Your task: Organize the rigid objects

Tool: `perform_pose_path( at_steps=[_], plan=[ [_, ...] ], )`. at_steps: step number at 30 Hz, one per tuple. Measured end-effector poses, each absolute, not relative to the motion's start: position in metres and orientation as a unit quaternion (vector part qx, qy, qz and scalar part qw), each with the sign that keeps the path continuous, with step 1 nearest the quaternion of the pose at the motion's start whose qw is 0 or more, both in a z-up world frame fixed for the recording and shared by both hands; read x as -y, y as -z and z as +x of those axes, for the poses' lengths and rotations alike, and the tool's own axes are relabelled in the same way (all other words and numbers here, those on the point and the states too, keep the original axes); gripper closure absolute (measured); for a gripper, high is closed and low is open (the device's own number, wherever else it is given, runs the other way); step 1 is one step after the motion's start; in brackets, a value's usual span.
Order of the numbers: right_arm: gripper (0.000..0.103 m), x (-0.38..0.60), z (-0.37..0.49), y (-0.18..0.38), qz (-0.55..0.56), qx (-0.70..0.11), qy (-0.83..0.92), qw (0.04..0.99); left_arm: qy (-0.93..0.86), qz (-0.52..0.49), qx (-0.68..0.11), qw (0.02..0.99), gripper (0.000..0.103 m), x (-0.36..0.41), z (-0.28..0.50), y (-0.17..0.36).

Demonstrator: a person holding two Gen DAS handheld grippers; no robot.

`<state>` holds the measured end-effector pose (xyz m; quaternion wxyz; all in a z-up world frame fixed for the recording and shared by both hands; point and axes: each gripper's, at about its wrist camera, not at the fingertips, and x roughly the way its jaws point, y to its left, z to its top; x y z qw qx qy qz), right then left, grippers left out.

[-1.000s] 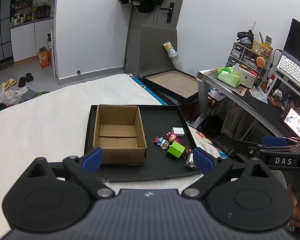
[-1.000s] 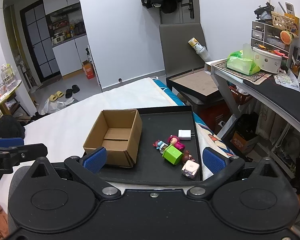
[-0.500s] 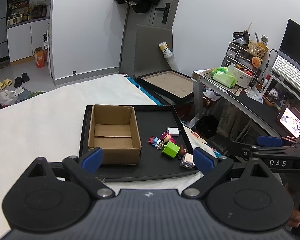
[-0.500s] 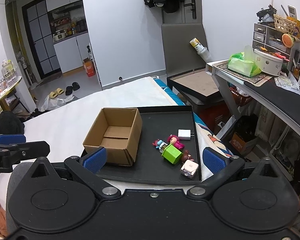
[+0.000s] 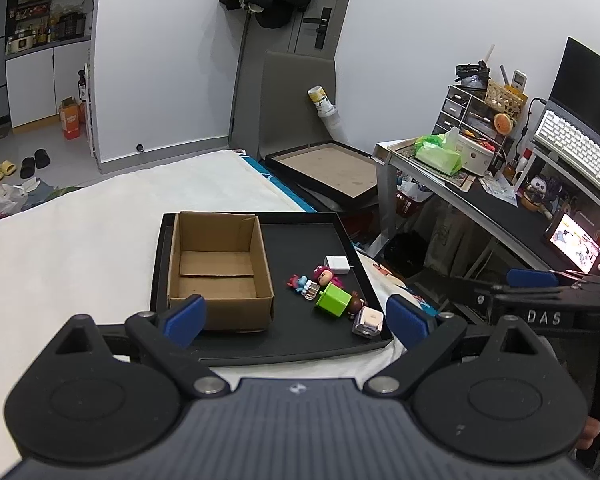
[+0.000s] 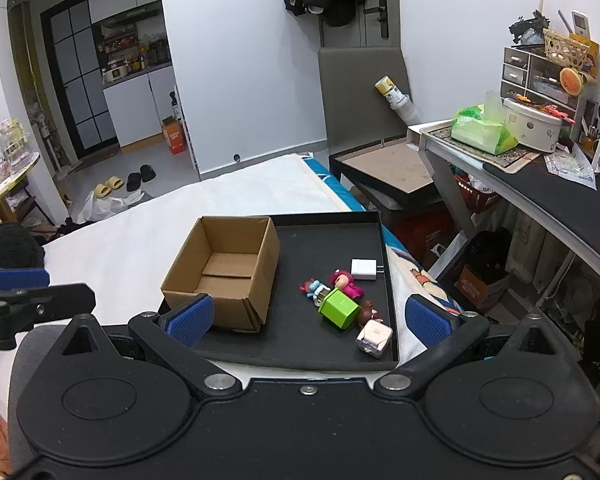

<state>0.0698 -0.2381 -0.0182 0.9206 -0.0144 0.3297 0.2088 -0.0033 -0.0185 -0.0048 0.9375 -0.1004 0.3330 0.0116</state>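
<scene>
An open, empty cardboard box (image 5: 219, 268) (image 6: 225, 272) stands on the left half of a black tray (image 5: 300, 236) (image 6: 332, 232) on a white bed. To its right lie small things: a white charger (image 5: 337, 264) (image 6: 363, 269), a pink-haired figure (image 5: 325, 277) (image 6: 346, 282), a small blue figure (image 5: 299, 282) (image 6: 311, 287), a green cube (image 5: 332, 300) (image 6: 339, 308), a brown figure (image 6: 368, 313) and a pale cube (image 5: 367, 321) (image 6: 374, 338). My left gripper (image 5: 296, 318) hovers open before the tray's near edge. My right gripper (image 6: 308, 318) is likewise open and holds nothing.
The white bed (image 5: 80, 240) stretches to the left. A desk (image 5: 480, 204) with a green tissue pack (image 5: 438, 154), drawers and a keyboard stands on the right. Another flat black tray (image 5: 328, 170) leans beyond the bed, by a grey panel (image 5: 296, 100).
Both grippers have drawn back and risen a little, so the tray and box look smaller and farther. Nothing on the tray has moved.
</scene>
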Motion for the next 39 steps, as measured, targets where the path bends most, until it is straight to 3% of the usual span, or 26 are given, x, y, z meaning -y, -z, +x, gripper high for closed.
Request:
perform_pose_path(
  at_steps=[26,39],
  plan=[
    [0.0,0.224,0.115,0.064,-0.004,-0.338,-0.179,0.924,-0.075,-0.161,-0.358,0.917,0.007,-0.046,0.044,0.054],
    [0.0,0.223,0.159,0.107,0.031,-0.395,-0.113,0.911,-0.099,-0.205,-0.372,0.9,0.007,-0.084,0.073,0.086]
  ],
)
